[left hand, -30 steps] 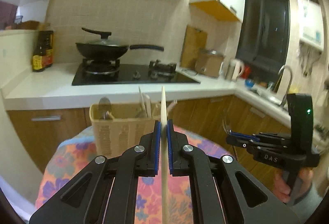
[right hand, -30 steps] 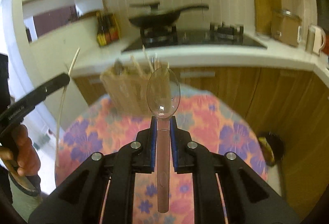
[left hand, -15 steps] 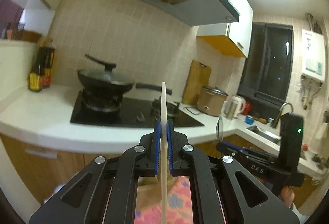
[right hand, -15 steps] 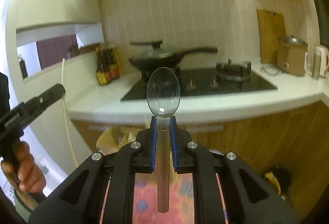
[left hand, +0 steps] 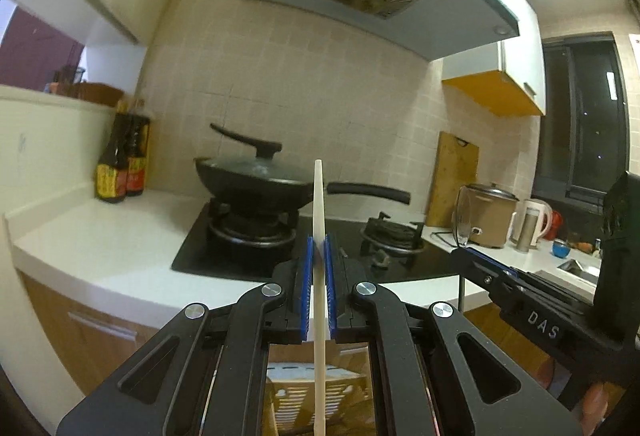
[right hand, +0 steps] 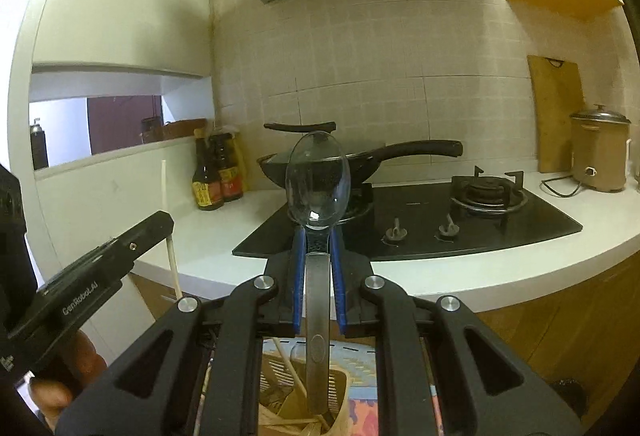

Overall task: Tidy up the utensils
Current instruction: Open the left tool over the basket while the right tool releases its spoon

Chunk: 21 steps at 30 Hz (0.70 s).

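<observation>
My left gripper (left hand: 318, 248) is shut on a pale chopstick (left hand: 318, 204) that stands upright between its blue pads. Under its fingers shows the beige slotted utensil basket (left hand: 296, 400). My right gripper (right hand: 318, 236) is shut on the handle of a clear plastic spoon (right hand: 318, 178), bowl up. Beneath it the same basket (right hand: 340, 388) holds several utensils on a flowered tablecloth (right hand: 360, 364). Each gripper appears in the other's view: the right gripper (left hand: 464, 254) with the spoon at right, the left gripper (right hand: 166, 222) with the chopstick (right hand: 166, 196) at left.
Ahead runs a white counter (left hand: 100, 232) with a black gas hob (right hand: 460, 220), a lidded wok (left hand: 252, 180) and sauce bottles (left hand: 120, 164). A cutting board (right hand: 558, 116) and rice cooker (right hand: 598, 152) stand right. A hand (right hand: 60, 384) holds the left tool.
Both grippers have risen and tilted up, so the table and basket have dropped to the bottom edge and the hob and hood fill the views. Chopstick and spoon stay gripped.
</observation>
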Tool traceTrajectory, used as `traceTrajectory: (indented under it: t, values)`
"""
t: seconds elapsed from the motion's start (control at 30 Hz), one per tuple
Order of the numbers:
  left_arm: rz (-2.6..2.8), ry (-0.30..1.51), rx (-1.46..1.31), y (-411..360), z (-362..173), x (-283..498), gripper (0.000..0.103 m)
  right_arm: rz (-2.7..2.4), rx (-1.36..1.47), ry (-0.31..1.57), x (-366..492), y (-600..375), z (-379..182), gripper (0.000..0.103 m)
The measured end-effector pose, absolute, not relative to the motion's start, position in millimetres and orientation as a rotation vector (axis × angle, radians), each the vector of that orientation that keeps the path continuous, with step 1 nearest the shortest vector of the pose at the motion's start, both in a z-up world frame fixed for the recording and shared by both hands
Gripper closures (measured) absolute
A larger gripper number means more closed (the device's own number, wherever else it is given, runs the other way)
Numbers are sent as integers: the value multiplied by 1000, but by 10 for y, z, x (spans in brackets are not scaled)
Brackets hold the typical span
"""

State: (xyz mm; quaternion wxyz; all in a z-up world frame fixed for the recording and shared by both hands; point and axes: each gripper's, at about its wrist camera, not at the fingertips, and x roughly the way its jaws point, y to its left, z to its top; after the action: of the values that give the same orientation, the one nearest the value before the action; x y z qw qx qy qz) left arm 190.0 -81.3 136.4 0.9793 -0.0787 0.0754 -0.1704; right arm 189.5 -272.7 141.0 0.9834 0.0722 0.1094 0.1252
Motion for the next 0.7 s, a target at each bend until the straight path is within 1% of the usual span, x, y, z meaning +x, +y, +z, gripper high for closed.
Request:
traceTrajectory:
  t: [0.17,0.27,0.53,0.6,0.63,0.67,0.7]
  values:
    - [-301,178,-134,-818,1253,2085,99,320,177,263,2085,-2669,1235,93]
    - [-307,198,-165,-774,1214,2158,99,327,171,286,2161,-2653,1190,93]
    - [-312,257,-143,-751,1047,2106,98,354,196,334,2076,-2712,1037,93]
    - [-345,288,-170,-711,1038,2074,92,354,180,366,2029,-2710,1006,93]
    - [-349,292,-173,-705,1040,2054,91,353,166,384,2011,-2705,998,92]
    - [-347,294,-166,-709,1042,2028,84,354,156,398,1980,-2706,993,92]
    - [-346,298,-152,-720,1045,1998,69,363,152,415,1955,-2714,991,86]
